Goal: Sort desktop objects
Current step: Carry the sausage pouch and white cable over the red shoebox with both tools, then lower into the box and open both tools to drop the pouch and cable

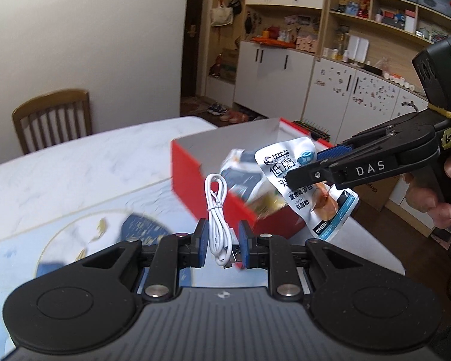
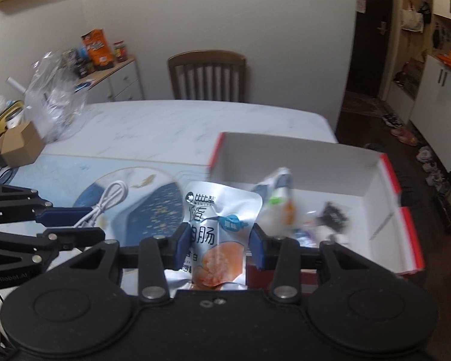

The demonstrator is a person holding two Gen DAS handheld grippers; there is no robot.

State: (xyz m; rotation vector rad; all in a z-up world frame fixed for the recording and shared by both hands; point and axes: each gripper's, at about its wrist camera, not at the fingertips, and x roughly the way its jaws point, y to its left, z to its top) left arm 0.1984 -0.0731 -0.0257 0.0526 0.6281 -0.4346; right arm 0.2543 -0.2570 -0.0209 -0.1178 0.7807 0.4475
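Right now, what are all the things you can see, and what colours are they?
Cable: one, white, bundled, held between the left gripper's jaws.
Snack packet: one, silver with an orange picture, held in the right gripper's jaws.
Box: one, red outside, white inside, open, on the table; blurred packets inside.
Table: one, white marble look, under a blue patterned mat.
Chair: one, brown wood, behind the table.
Cardboard box: one, brown, far left on the table.
Plastic bag: one, clear, beside it.
Left gripper: black, blue pads.
Right gripper: black, blue pads.
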